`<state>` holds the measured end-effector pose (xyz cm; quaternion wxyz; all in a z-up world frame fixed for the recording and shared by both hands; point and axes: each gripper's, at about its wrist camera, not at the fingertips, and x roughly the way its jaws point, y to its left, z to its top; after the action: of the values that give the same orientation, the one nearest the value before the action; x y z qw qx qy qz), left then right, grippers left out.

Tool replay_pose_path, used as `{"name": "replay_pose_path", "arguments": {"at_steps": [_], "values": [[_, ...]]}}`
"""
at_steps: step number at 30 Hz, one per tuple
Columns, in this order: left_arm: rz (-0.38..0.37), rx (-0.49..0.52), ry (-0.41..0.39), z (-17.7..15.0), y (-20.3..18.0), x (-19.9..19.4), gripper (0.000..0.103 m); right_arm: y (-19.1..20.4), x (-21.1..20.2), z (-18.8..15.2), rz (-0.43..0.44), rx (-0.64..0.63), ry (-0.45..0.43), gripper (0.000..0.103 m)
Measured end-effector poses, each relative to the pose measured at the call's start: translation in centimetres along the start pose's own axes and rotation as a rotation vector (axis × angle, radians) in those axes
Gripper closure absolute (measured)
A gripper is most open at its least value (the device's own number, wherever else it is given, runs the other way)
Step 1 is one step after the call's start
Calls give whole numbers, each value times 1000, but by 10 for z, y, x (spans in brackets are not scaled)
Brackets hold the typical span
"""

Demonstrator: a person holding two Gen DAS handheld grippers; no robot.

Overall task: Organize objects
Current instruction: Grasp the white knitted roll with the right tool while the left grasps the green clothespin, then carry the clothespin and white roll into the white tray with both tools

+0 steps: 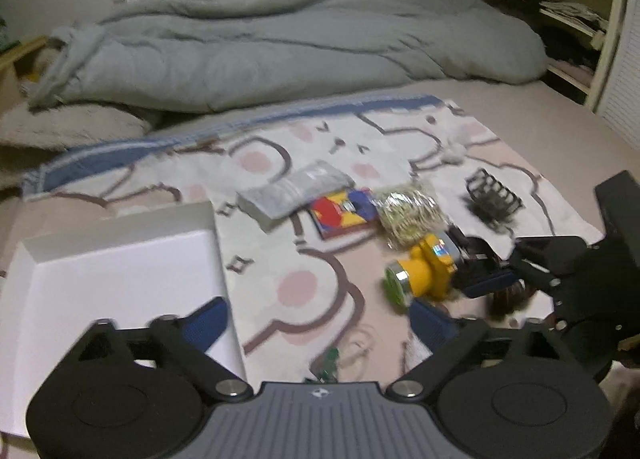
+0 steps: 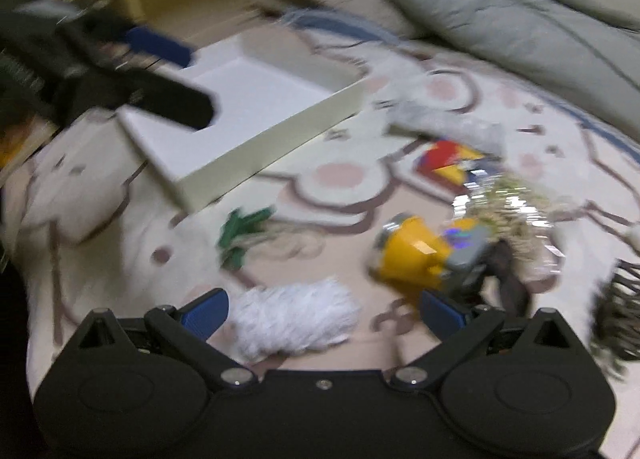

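Note:
Loose objects lie on a patterned blanket. A yellow toy lies right of centre; it also shows in the right wrist view. A grey packet, a red-blue-yellow card pack and a shiny bag of gold clips lie beyond it. A black hair claw lies further right. My left gripper is open, beside a white tray. My right gripper is open with a white fluffy item between its fingers, untouched by the pads as far as I can tell.
A green-tagged bundle of elastic bands lies on the blanket near the tray. A rumpled grey duvet fills the back. Shelves stand at the far right. The right wrist view is motion-blurred.

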<state>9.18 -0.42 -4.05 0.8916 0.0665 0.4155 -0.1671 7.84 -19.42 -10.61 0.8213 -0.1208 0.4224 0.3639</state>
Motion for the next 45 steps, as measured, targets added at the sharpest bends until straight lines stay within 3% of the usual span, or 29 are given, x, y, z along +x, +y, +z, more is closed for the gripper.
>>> {"name": "replay_pose_path", "arguments": {"at_steps": [3, 7, 10, 18, 29, 32, 34, 38, 42, 45], "values": [[-65, 4, 47, -7, 1, 9, 31, 4, 11, -2, 42, -21, 41, 12], [-139, 39, 122, -15, -1, 23, 44, 4, 23, -1, 62, 1, 52, 14], [-149, 51, 175, -21, -2, 33, 52, 6, 28, 0, 71, -5, 57, 19], [-137, 67, 239, -29, 2, 53, 53, -1, 20, 2, 64, 51, 69, 35], [-89, 122, 302, -36, -4, 75, 51, -6, -9, 3, 54, 118, 82, 39], [-50, 146, 276, -37, -3, 78, 33, -6, -12, 1, 55, 119, 88, 39], [-37, 163, 263, -37, -3, 80, 30, -6, -12, 0, 58, 119, 93, 39], [-70, 152, 297, -40, 0, 91, 34, -5, -9, 0, 58, 115, 101, 39], [-97, 155, 314, -42, 1, 96, 51, -5, -6, -3, 49, 114, 114, 39], [-95, 142, 332, -42, -2, 94, 52, -6, -7, -3, 38, 127, 111, 40]]}}
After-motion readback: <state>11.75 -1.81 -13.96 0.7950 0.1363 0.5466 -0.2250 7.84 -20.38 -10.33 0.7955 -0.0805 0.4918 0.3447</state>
